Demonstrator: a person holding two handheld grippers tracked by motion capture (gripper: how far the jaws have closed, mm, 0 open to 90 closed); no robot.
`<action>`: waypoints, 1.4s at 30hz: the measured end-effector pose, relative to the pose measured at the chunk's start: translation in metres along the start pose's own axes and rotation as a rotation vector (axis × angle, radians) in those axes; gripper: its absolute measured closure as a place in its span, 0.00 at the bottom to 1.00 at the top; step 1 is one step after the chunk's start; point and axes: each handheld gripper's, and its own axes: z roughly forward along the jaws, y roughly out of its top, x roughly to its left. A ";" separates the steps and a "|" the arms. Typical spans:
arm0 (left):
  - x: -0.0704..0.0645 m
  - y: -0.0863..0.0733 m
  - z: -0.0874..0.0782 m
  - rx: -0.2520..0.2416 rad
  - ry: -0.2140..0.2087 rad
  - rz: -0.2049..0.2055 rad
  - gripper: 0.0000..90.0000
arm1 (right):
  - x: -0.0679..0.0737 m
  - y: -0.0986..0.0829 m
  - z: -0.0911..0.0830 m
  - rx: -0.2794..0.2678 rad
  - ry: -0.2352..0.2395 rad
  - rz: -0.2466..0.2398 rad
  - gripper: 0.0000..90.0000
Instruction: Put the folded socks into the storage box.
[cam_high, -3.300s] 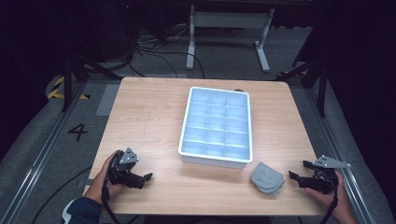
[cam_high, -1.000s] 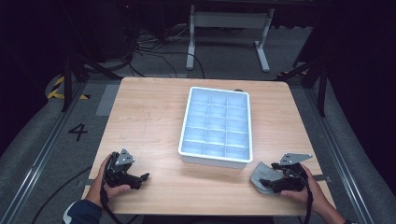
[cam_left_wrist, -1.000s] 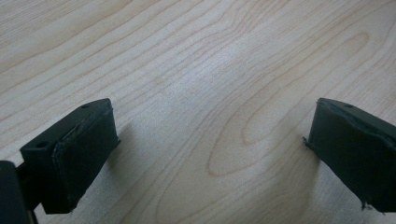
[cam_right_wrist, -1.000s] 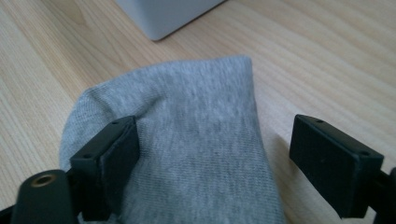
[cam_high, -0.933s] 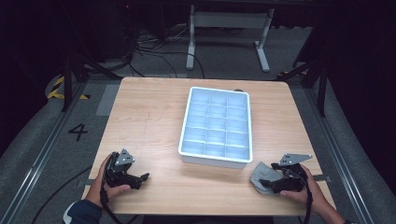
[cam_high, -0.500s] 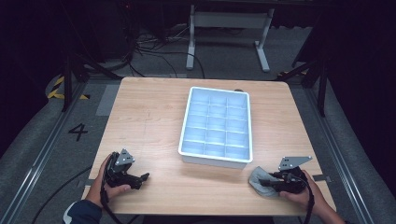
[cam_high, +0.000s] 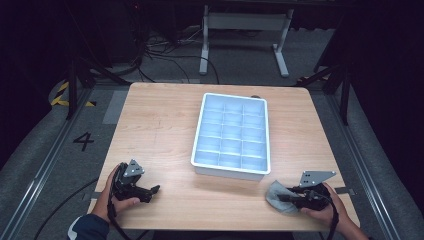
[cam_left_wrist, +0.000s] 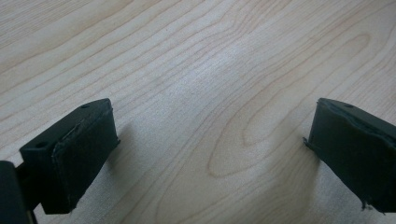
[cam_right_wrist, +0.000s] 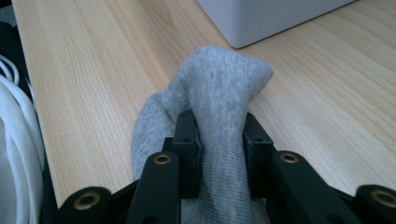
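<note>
Since the earlier frame the right tongs (cam_high: 286, 198) had moved in and pinched the grey sock (cam_right_wrist: 219, 88) by the tray (cam_high: 231, 134), ready to lift, while the left tongs (cam_high: 150, 190) rested open and idle on the tabletop (cam_high: 160, 120).

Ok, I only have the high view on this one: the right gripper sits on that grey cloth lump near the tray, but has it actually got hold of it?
Observer: Yes. In the right gripper view the right gripper has its jaws pinched on a fold of the grey knitted sock.
Operator: Is the sock lifted off the wood?
Observer: Its lower edge seems to lie on the light wooden table; the bunched top rises between the jaws.
Operator: And the left gripper?
Observer: The left gripper has its jaws wide apart over bare wood.
</note>
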 end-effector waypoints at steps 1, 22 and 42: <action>0.000 0.000 0.000 0.000 0.000 0.000 0.02 | -0.002 -0.001 -0.002 -0.007 -0.005 0.011 0.81; 0.000 0.000 0.000 -0.001 -0.001 0.000 0.02 | -0.020 -0.003 -0.032 -0.116 -0.110 0.049 0.81; 0.000 0.000 0.000 0.000 -0.001 0.000 0.02 | -0.030 0.014 -0.049 -0.155 -0.166 0.013 0.81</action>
